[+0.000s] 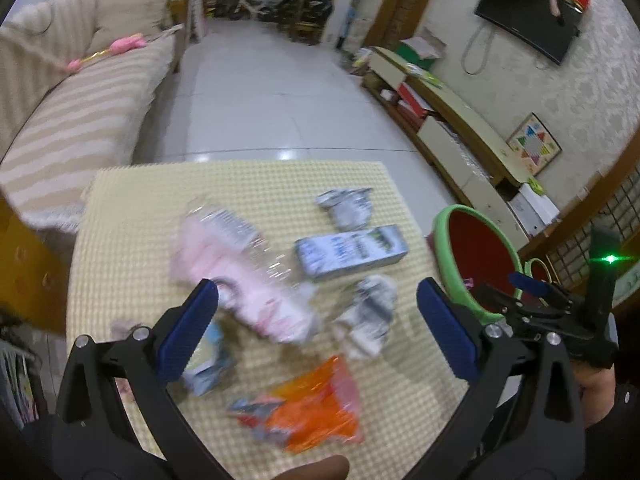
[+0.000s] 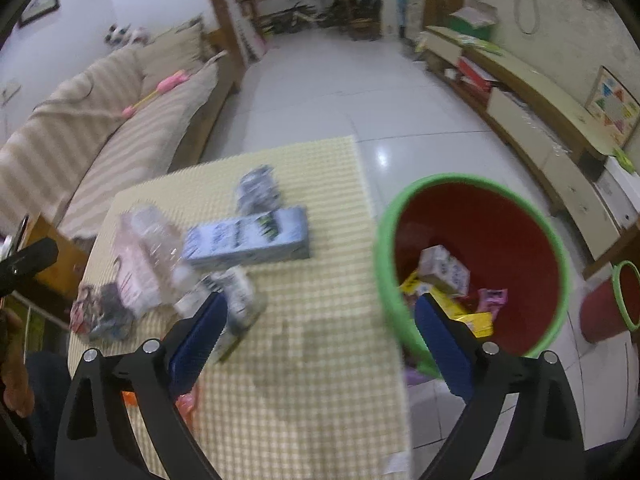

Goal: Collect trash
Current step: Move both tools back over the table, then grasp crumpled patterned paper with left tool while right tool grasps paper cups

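Trash is spread all over a table [image 1: 132, 216] that's covered with a yellow checked cloth, and a good chunk of it is blurred. Near the middle, a blue-and-white carton [image 1: 351, 252] is laid flat on its side, with a crumpled silver wrapper [image 1: 347, 208] just beyond it toward the far edge. A clear plastic bottle with a pink label [image 1: 240, 268] is seen lying toward the left side, touching or nearly touching the carton; which one can't be told from the blur. A crumpled white wrapper [image 1: 370, 316] sits just nearer than the carton, and an orange plastic wrapper [image 1: 316, 404] is found close to the near edge. A small crumpled blue-and-white packet [image 1: 208, 356] is partly hidden behind the left finger.

Off the right edge of the table, a red bin with a green rim [image 2: 472, 184] is set on the floor, tilted toward the camera, with boxes and packets already inside, including a small white carton [image 2: 444, 268].

The left gripper [image 1: 318, 320] is held above the near part of the table, jaws spread wide with nothing between them. The right gripper [image 2: 320, 332] is also spread apart and empty, hanging over the table's right edge next to the bin.
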The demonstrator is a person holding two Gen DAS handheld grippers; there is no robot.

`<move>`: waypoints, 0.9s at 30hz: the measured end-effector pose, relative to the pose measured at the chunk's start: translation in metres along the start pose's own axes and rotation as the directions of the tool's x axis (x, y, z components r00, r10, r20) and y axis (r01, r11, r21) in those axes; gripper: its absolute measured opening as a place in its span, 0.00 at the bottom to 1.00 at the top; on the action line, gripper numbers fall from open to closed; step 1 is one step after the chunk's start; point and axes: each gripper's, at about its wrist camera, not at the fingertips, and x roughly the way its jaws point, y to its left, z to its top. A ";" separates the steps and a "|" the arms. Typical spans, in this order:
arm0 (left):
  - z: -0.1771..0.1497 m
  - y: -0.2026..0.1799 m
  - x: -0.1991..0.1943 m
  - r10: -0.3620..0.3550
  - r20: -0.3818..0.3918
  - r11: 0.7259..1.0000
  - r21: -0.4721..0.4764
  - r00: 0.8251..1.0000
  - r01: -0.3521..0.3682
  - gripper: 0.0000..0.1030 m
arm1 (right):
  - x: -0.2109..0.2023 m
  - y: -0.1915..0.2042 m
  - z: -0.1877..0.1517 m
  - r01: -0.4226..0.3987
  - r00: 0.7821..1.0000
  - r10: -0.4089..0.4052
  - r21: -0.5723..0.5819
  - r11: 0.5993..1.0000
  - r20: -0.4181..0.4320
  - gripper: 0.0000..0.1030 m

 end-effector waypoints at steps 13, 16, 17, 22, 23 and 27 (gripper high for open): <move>-0.051 0.111 -0.012 0.114 -0.063 0.976 -0.179 0.991 -0.124 0.95 | 0.047 0.043 -0.017 -0.068 0.989 0.071 0.027 0.997 -0.131 0.89; -0.062 0.123 -0.010 0.116 -0.087 0.971 -0.199 0.989 -0.131 0.95 | 0.058 0.048 -0.019 -0.073 0.985 0.079 0.044 0.996 -0.156 0.88; -0.066 0.125 -0.010 0.116 -0.092 0.971 -0.200 0.989 -0.133 0.95 | 0.060 0.047 -0.019 -0.074 0.983 0.081 0.048 0.996 -0.162 0.88; -0.079 0.133 -0.004 0.108 -0.113 0.968 -0.213 0.988 -0.130 0.95 | 0.073 0.048 -0.021 -0.078 0.977 0.091 0.075 0.994 -0.192 0.88; -0.079 0.135 -0.003 0.109 -0.114 0.966 -0.221 0.987 -0.132 0.95 | 0.075 0.048 -0.021 -0.078 0.976 0.093 0.079 0.994 -0.196 0.88; -0.079 0.146 0.006 0.124 -0.122 0.955 -0.256 0.985 -0.152 0.95 | 0.083 0.047 -0.018 -0.082 0.972 0.101 0.099 0.992 -0.210 0.86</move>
